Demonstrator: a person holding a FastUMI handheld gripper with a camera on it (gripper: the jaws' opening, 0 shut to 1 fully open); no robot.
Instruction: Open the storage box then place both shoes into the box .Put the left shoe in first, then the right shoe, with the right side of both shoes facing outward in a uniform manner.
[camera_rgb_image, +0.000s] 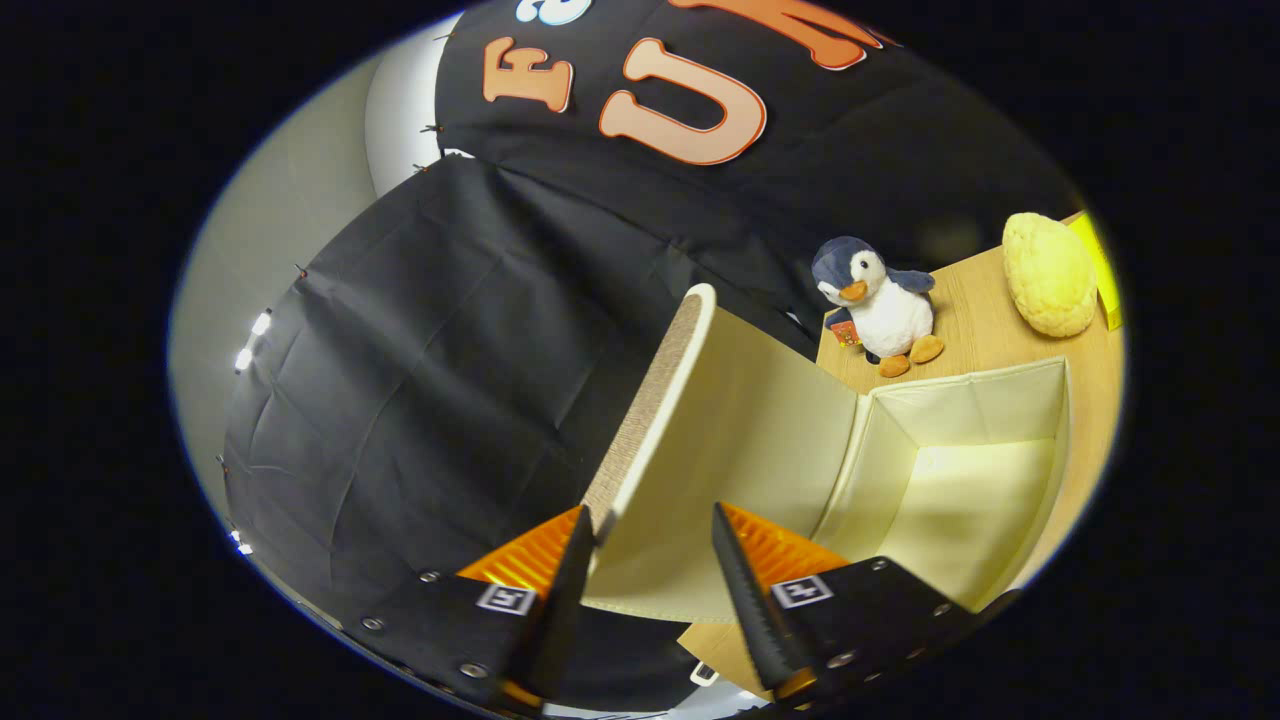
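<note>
The storage box (1040, 400) stands on the wooden table with its cream inside showing; no shoe lies in the part I can see. Its lid (740, 430) is swung up and stands nearly upright, cream inner face towards the box, woven brown rim on the outer side. My gripper (655, 550) is at the lid's free edge. The lid's rim lies against the left fingertip (575, 560), while the right fingertip (735, 575) stands well apart over the cream face. The fingers are open and do not pinch the lid.
A penguin plush toy (880, 305) stands on the table (975, 320) just behind the box. A yellow plush object (1050, 275) lies further back beside a yellow-green item (1100, 265). Black cloth walls close the booth behind and beside the lid.
</note>
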